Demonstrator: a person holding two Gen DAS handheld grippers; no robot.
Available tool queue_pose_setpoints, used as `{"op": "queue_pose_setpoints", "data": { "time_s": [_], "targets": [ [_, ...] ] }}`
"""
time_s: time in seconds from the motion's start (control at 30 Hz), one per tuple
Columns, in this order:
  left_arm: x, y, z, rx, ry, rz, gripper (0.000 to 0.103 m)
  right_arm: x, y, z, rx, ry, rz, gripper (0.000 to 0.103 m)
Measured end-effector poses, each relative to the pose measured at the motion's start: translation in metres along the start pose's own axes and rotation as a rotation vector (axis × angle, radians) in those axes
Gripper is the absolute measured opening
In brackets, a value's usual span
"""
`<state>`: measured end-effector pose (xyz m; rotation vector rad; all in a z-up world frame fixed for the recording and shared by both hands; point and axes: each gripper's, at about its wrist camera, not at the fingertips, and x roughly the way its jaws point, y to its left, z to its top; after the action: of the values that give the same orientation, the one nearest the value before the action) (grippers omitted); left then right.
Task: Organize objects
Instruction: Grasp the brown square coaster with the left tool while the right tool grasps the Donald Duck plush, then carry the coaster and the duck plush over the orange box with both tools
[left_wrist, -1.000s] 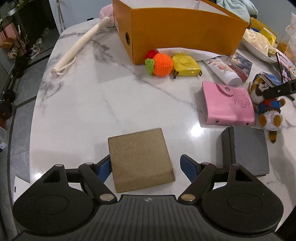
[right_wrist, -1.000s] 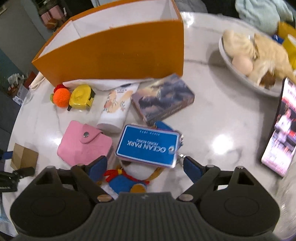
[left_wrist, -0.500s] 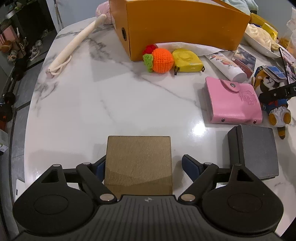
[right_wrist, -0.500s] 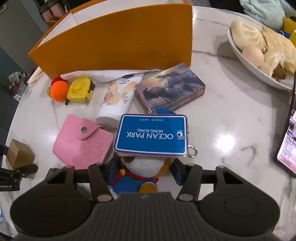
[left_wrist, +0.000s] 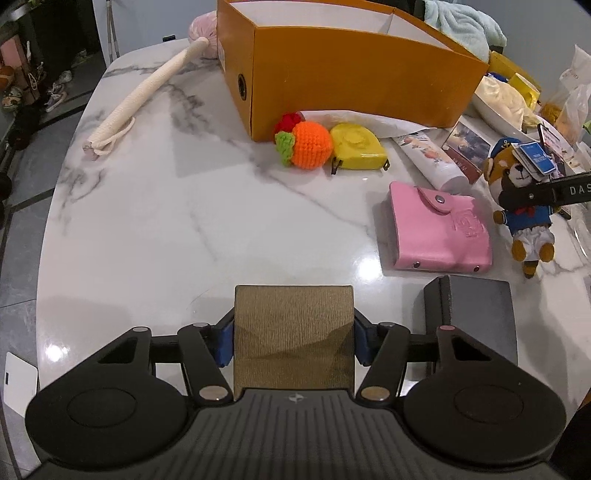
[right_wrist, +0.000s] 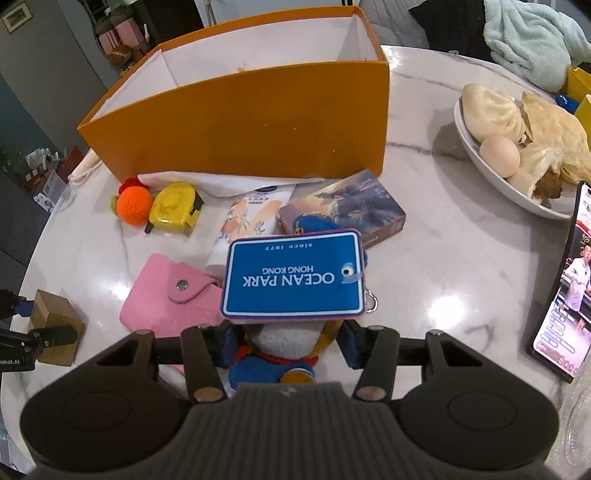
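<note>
The left gripper (left_wrist: 293, 341) has its jaws closed on a tan cardboard box (left_wrist: 293, 334) at the bottom centre of the left wrist view, a blue pad pressed against each side of it. In the right wrist view the same box (right_wrist: 55, 319) sits at the left edge, on the white marble bench (left_wrist: 184, 221). Just right of it in the left view lies a dark grey case (left_wrist: 476, 314), and above that a pink snap wallet (left_wrist: 441, 230).

The right gripper (right_wrist: 286, 347) has its jaws clamped around a plush bear (right_wrist: 275, 356) in a blue sailor outfit at the lower centre of its view. A blue "OCEAN PARK HONG KONG" tag (right_wrist: 293, 277) hangs off the toy and covers most of it. In the left view the bear (left_wrist: 522, 206) shows at the right edge, held by the black fingers; whether it is clear of the bench I cannot tell.

An orange cardboard box (right_wrist: 236, 144) with white inner walls stands open across the upper middle of the right view. Along its near side, left to right, lie a crocheted orange fruit (right_wrist: 133, 205), a yellow tape measure (right_wrist: 173, 208), a white tube with a fruit print (right_wrist: 251, 218) and a small illustrated card box (right_wrist: 343, 210). A white bowl (right_wrist: 491, 181) holding buns and an egg sits at the upper right, and a phone (right_wrist: 567, 317) with a lit screen stands at the right edge. In the upper left of the left view a cream rope-wrapped stick (left_wrist: 144, 99) lies slantwise on the bench.
</note>
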<state>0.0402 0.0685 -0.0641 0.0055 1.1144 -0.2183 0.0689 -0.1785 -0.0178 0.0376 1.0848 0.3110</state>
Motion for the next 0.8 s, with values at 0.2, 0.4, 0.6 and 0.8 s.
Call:
{"op": "queue_pose_setpoints", "data": {
  "time_s": [0.2,0.4,0.6,0.8],
  "targets": [
    [-0.012,-0.002,0.005,0.006,-0.03,-0.027,0.068,-0.008,0.001,0.002,-0.001,-0.031,0.004,0.055],
    [-0.034,-0.003,0.017,-0.018,-0.089,-0.078,0.068,-0.026,0.003,0.01,-0.021,-0.093,0.007,0.054],
    [-0.055,-0.009,0.038,-0.028,-0.153,-0.11,0.068,-0.044,0.009,0.024,-0.033,-0.157,0.037,0.054],
    [-0.064,-0.025,0.068,0.016,-0.206,-0.106,0.068,-0.058,0.018,0.047,-0.042,-0.224,0.07,0.054]
  ]
}}
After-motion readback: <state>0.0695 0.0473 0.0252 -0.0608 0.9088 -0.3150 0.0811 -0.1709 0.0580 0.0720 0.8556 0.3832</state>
